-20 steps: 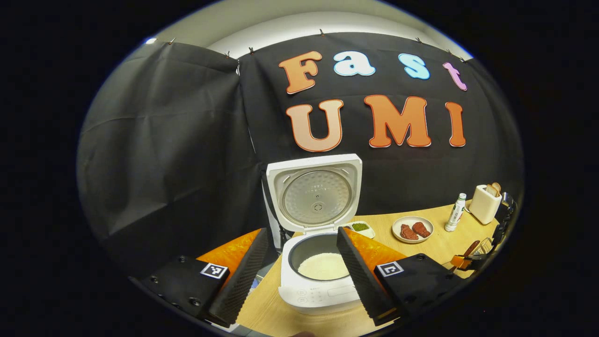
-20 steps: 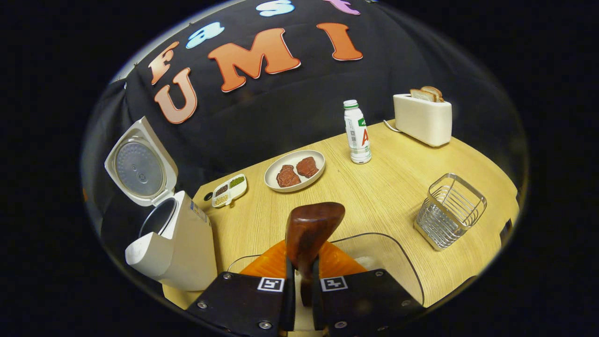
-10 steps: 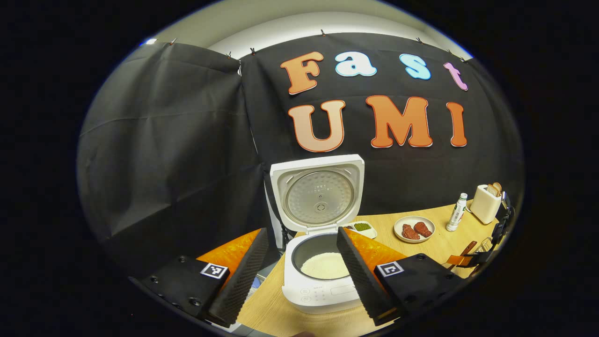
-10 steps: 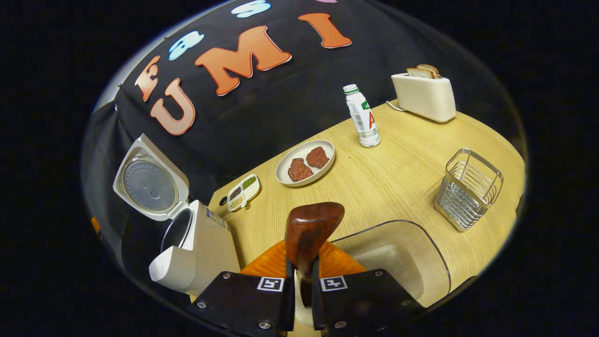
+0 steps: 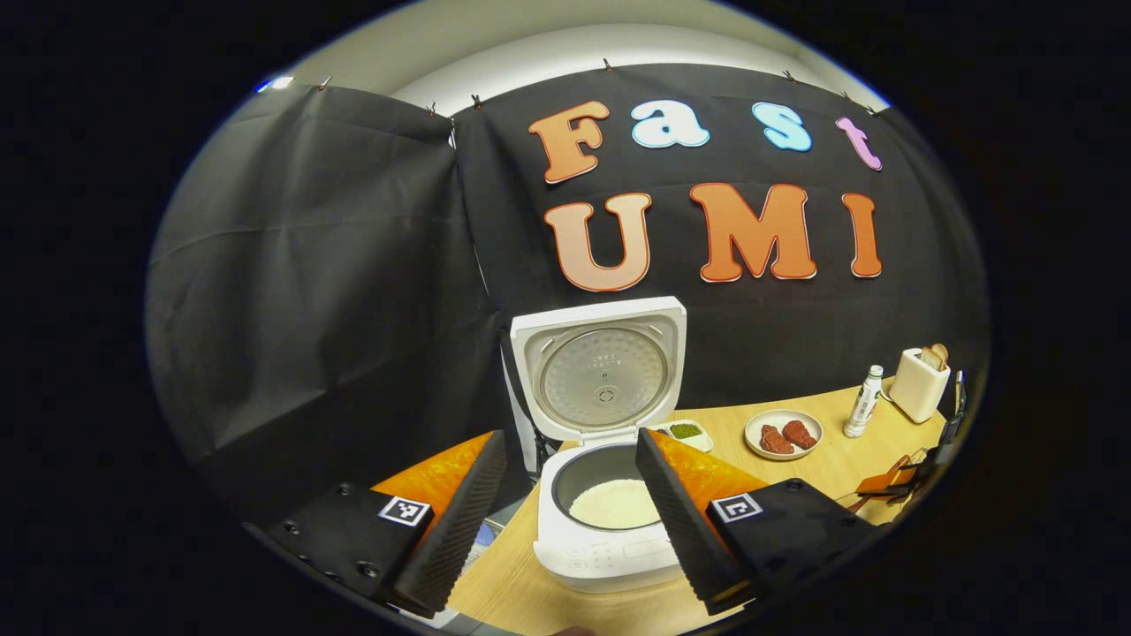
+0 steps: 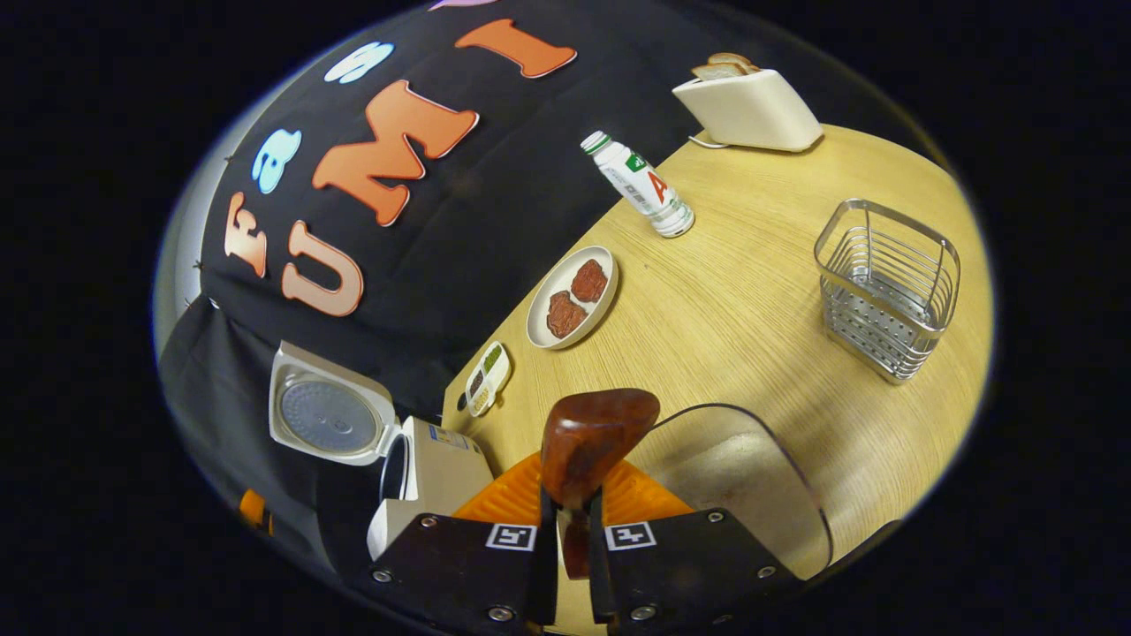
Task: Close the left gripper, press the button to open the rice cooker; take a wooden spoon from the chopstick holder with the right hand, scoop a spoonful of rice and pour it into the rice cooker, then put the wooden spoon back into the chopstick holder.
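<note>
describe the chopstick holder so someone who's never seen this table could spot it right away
On the wooden table, look toward the side with the cream toaster holding bread. The chopstick holder stands in open tabletop, apart from the toaster and the white bottle. It is the one see-through thing: a square silver wire basket, currently empty.

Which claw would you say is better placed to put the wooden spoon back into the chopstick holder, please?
The right. Its claw is shut on the wooden spoon, and the wire chopstick holder stands open ahead to its right. The left claw is open, facing the open rice cooker.
</note>
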`<state>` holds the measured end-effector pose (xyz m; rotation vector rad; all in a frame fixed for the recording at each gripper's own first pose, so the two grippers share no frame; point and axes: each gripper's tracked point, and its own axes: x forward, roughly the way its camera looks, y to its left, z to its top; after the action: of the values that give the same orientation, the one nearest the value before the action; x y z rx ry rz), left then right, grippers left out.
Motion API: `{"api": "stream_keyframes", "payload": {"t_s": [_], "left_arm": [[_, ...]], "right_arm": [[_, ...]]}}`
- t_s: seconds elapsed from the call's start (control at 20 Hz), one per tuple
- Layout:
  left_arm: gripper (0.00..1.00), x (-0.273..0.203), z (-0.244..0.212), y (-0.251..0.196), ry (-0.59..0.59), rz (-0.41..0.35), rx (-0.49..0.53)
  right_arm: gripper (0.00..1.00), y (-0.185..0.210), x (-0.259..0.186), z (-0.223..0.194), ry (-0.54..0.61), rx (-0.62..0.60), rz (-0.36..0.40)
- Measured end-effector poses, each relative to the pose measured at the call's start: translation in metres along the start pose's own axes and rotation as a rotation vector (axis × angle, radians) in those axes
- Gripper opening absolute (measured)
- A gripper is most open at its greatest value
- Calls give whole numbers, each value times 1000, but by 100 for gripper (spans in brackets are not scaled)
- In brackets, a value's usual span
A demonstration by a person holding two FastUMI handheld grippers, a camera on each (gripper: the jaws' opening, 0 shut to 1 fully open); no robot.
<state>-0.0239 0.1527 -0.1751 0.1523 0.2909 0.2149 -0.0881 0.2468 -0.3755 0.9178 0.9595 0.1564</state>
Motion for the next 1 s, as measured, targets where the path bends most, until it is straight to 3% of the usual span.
{"api": "stream_keyframes", "payload": {"t_s": [0.05,0.25,0.55,0.6,1.0], "left_arm": [[100,0,1,-2,0,-2,0],[96,0,4,-15,-2,-15,-5],[100,-3,13,-32,-13,-33,-7],[96,-4,16,-33,-23,-36,-13],[100,-8,19,-20,-43,-9,-40]], "right_arm": [[14,0,-4,6,-5,26,11],[14,7,-20,32,-29,150,77],[14,28,-41,70,-54,374,210],[14,33,-46,75,-56,406,228],[14,107,-51,98,-11,557,397]]}}
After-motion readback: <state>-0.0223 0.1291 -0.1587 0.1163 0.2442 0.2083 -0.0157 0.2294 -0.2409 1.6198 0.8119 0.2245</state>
